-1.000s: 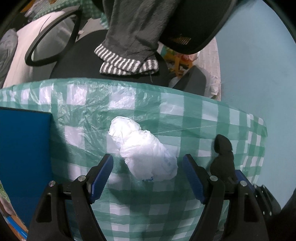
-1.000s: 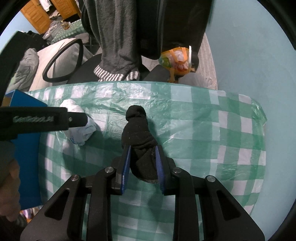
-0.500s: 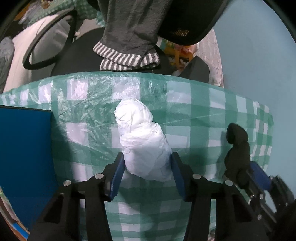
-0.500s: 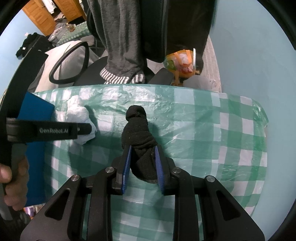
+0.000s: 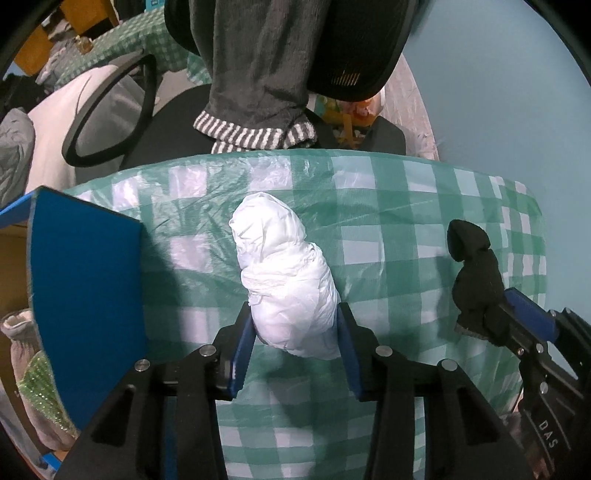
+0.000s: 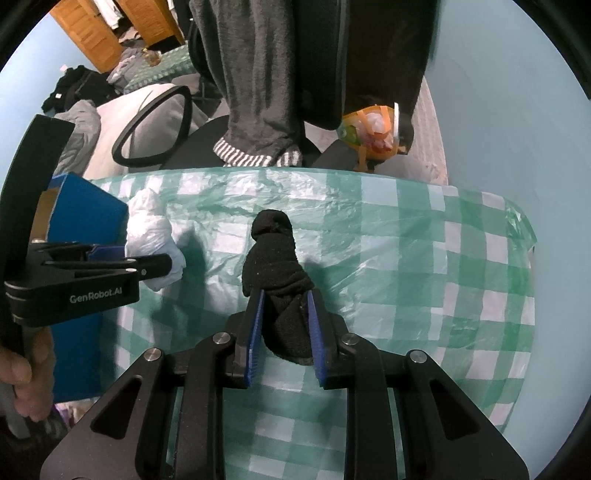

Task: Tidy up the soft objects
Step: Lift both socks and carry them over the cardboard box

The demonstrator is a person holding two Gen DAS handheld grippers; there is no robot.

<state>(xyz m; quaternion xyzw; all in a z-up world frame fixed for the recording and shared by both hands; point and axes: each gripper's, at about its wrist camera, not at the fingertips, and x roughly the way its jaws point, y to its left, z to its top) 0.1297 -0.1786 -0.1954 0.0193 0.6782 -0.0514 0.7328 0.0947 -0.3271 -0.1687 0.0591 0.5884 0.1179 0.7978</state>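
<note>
A desk (image 5: 424,229) covered in green checked plastic. The left tongs (image 5: 295,332) are closing on a crumpled white bundle (image 5: 284,273). The right tongs (image 6: 284,325) grip a rolled black sock (image 6: 277,258).

A cluttered room with pale blue walls

A green-and-white checked tablecloth (image 6: 406,258) covers the table. Behind it stands a black office chair (image 5: 362,48) draped with a grey garment (image 5: 258,74); wooden cupboards (image 6: 96,33) stand farther back.

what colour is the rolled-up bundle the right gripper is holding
Black. The rolled sock between the right gripper pads shows best in the right wrist view.
</note>
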